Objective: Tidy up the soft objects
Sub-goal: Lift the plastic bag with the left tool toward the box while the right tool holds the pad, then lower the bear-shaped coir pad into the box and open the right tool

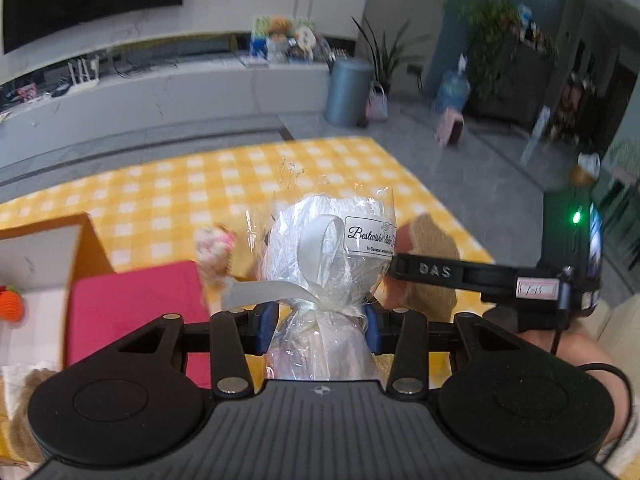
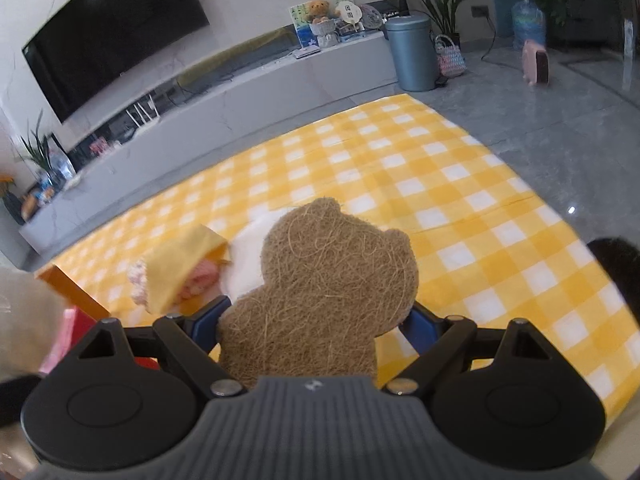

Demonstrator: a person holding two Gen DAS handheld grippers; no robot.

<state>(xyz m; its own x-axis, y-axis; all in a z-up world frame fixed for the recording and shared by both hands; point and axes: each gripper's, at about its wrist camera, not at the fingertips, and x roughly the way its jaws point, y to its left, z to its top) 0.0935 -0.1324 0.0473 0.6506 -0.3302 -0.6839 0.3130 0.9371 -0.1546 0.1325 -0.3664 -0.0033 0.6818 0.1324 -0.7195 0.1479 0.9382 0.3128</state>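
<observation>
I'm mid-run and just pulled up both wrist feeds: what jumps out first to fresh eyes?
The yellow-and-white checked cloth fills the middle of both views. In the left wrist view, the left gripper is clamped on a cellophane-wrapped white bundle tied with white ribbon, above a pink cushion. In the right wrist view, the right gripper holds a flat, brown, bear-shaped fibre pad by its lower edges.
</observation>
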